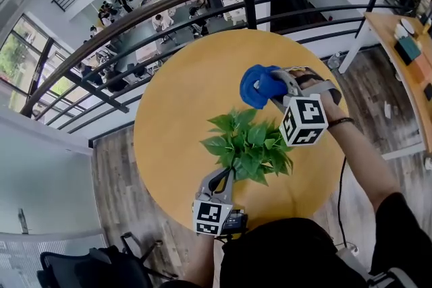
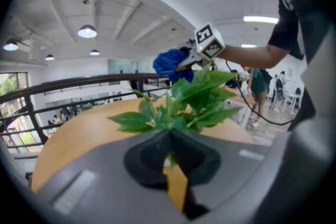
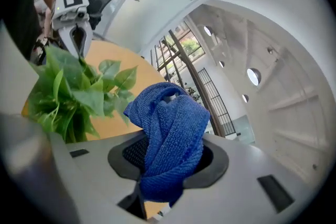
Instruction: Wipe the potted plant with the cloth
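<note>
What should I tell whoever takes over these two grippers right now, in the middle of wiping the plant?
Left gripper: shut, apparently pinching a leaf at the near edge of the green leafy potted plant.
Right gripper: shut on the bunched blue terry cloth, held just past the plant's far side, no contact visible.
Plant sits on the round wooden table.
Done: cloth in grip, plant steadied. Left: wipe the leaves.

The cloth (image 3: pixel 169 123) in the right gripper (image 3: pixel 167 161) was deep blue with a ribbed weave. The plant (image 2: pixel 191 99) at the left gripper (image 2: pixel 170 150) was bright green. The table (image 1: pixel 175 125) beneath was honey-yellow. Both grippers were grey, their cubes (image 1: pixel 304 120) patterned black and white.
</note>
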{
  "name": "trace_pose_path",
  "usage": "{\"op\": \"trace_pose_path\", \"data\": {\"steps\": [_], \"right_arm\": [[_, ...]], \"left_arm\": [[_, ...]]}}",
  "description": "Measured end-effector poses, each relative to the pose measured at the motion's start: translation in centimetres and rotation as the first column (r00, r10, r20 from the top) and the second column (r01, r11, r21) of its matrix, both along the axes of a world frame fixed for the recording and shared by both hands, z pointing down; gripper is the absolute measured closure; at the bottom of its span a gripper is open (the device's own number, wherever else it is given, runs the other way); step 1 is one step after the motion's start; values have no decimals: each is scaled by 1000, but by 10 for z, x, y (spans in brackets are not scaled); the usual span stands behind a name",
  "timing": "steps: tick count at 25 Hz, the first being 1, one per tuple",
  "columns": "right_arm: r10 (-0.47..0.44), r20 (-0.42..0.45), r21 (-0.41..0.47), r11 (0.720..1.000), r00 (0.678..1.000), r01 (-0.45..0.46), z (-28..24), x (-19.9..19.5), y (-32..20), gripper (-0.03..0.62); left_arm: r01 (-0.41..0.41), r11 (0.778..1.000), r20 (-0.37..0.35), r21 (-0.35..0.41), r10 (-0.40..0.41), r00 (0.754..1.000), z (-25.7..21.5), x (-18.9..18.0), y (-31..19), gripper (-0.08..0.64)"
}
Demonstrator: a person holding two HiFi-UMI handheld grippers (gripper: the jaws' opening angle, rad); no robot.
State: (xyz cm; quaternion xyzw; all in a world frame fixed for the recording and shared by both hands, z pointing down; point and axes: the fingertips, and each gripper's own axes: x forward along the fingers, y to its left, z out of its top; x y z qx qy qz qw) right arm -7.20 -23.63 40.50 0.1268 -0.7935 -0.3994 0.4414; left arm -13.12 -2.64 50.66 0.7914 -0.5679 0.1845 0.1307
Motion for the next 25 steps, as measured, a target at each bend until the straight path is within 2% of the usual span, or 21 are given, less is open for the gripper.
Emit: {"op": "trace_pose_path", "data": {"steps": [2, 3, 5, 7, 16, 18, 21, 23, 25], "right_arm": [[-68, 17, -74, 995, 998, 69, 11, -27, 11, 429], [-105, -5, -102, 989, 994, 104, 22, -38, 17, 429], [-169, -92, -125, 980, 981, 157, 49, -48, 24, 430], [-191, -177, -130, 977, 965, 170, 76, -43, 19, 430], [-65, -337, -138, 990, 939, 20, 137, 36, -36, 430], [-27, -298, -144, 989, 954, -17, 129, 42, -44, 430], [10, -161, -113, 993, 987, -29, 85, 27, -50, 429], [-10, -53, -94, 996, 999, 5, 51, 5, -43, 430], [-67, 27, -121, 990, 997, 70, 33, -19, -22, 430]], "left_arm": [[1, 1000, 5, -6, -1, 1000, 1, -1, 0, 558], [2, 1000, 8, -11, -2, 1000, 1, -2, 0, 558], [7, 1000, 12, -18, -7, 1000, 1, -4, 1, 558], [11, 1000, 10, -22, -10, 1000, 0, -4, -1, 558], [28, 999, 9, -32, -28, 1000, 6, -6, -7, 558], [26, 999, 11, -33, -25, 1000, 5, -6, -8, 558], [23, 999, 15, -34, -22, 1000, 2, -6, -8, 558], [28, 999, 15, -33, -28, 1000, 1, -6, -9, 558], [29, 999, 18, -38, -28, 999, 3, -6, -9, 558]]}}
